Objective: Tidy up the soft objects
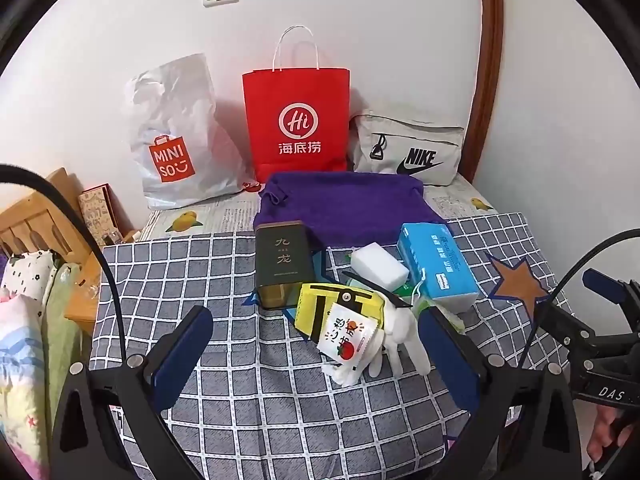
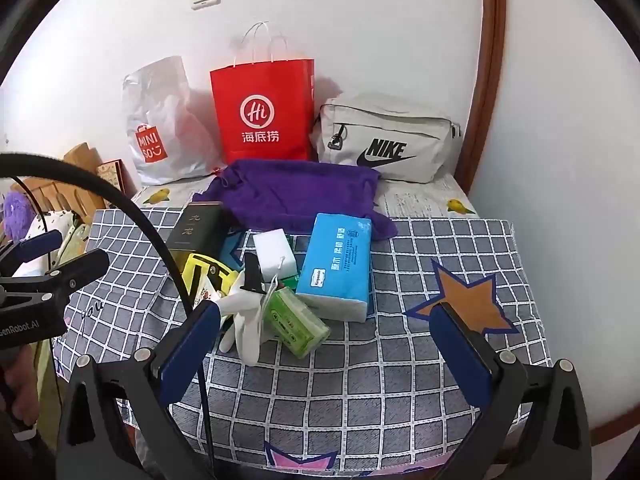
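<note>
At the bottom of my left wrist view, my left tool (image 1: 316,344) has its 2 blue fingers spread wide, with nothing between the pads. In the right wrist view my right tool (image 2: 326,334) is spread just as wide and holds nothing.

Both tools hover over the checked cloth (image 1: 224,280) that covers the bench. Just beyond the left tool's fingers, at centre frame, the white glove (image 1: 394,340) lies on the cloth with a small snack packet (image 1: 346,338) resting against it and a yellow pouch (image 1: 336,306) touching it from behind. In the right view a green pack (image 2: 298,322) lies beside the glove (image 2: 244,320).

Behind these, a dark tin (image 1: 284,262) stands upright at centre, a white sponge block (image 1: 378,262) sits to its right, and the blue tissue pack (image 1: 438,264) lies further right, tilted on the pile. A brown star (image 2: 466,302) is printed on the cloth at the right.

Further back, the purple towel (image 1: 340,206) lies crumpled across the cloth's far edge.

Along the wall in the upper frame stand 3 bags: a white plastic bag (image 1: 180,132) at left, a red paper bag (image 1: 296,120) in the middle, and a grey pouch bag (image 1: 408,148) at right.
</note>
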